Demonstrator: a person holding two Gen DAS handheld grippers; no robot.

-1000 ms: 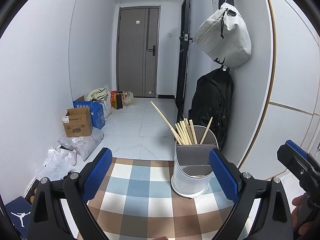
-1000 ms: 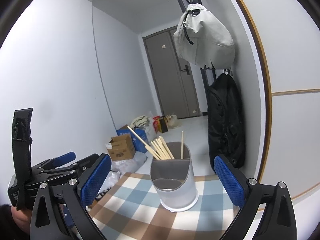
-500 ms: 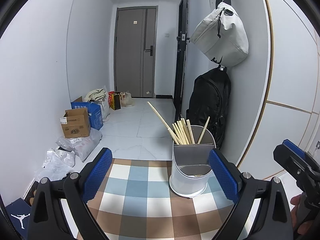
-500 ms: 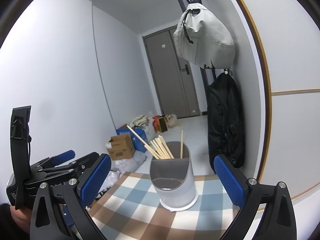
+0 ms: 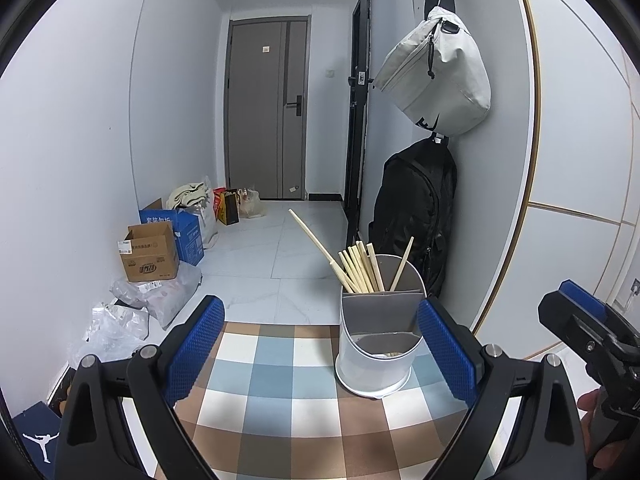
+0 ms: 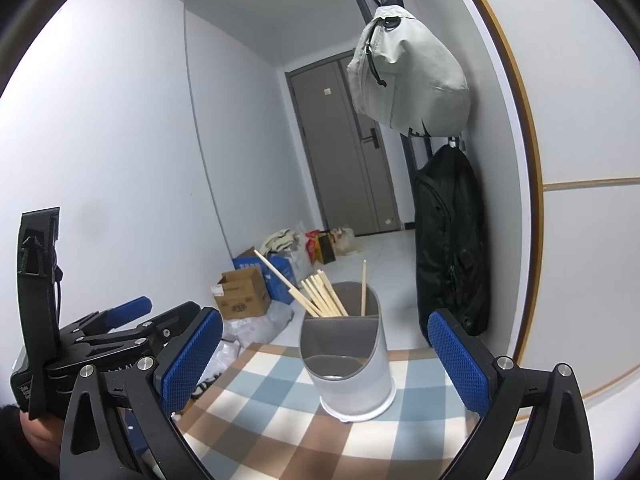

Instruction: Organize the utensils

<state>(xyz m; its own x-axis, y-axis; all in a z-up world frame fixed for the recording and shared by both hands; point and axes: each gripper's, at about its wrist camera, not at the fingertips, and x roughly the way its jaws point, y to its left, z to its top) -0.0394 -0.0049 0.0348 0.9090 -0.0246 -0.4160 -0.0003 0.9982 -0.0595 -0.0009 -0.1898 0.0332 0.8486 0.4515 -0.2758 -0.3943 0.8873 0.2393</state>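
Note:
A white utensil holder with a grey two-part insert stands on the checked tablecloth. Several wooden chopsticks stand in its rear compartment, one leaning far left. The front compartment looks nearly empty. It also shows in the right wrist view, with the chopsticks. My left gripper is open and empty, just before the holder. My right gripper is open and empty, with the holder between its fingers further ahead. Each gripper shows in the other's view, the right one and the left one.
The table's far edge lies just behind the holder. Beyond is a tiled hallway with cardboard boxes, plastic bags and a grey door. A black backpack and a pale bag hang on the right wall.
The left wrist view has tilted up slightly, and the holder sits a little lower and nearer in it. The right gripper has barely moved. Both stay open.

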